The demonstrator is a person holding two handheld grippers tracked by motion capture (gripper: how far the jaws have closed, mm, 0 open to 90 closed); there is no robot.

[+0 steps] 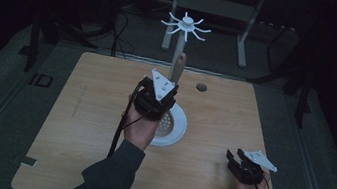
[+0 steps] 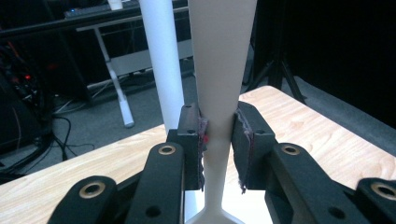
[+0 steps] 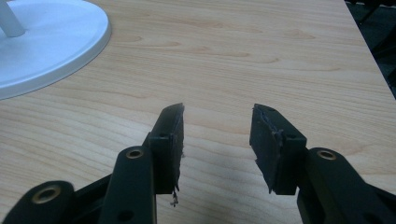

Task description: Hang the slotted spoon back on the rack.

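A white rack stands mid-table: a round base (image 1: 181,122), a thin pole (image 2: 161,60) and a ring of hooks (image 1: 186,25) on top. My left gripper (image 1: 163,96) is over the base, shut on the narrow neck of a cream utensil handle (image 2: 224,56). The handle (image 1: 180,66) rises upright beside the pole. A perforated white head (image 1: 168,123) lies low over the base, below the hand. My right gripper (image 1: 236,157) rests near the table's front right, its jaws open with nothing between them (image 3: 216,135). The base (image 3: 51,42) shows at the right gripper view's upper left.
The wooden table (image 1: 98,114) has a small round hole (image 1: 201,87) near its far edge. A light metal frame (image 1: 246,35) stands on the dark floor behind the table. Cables (image 1: 119,36) lie on the floor at the far left.
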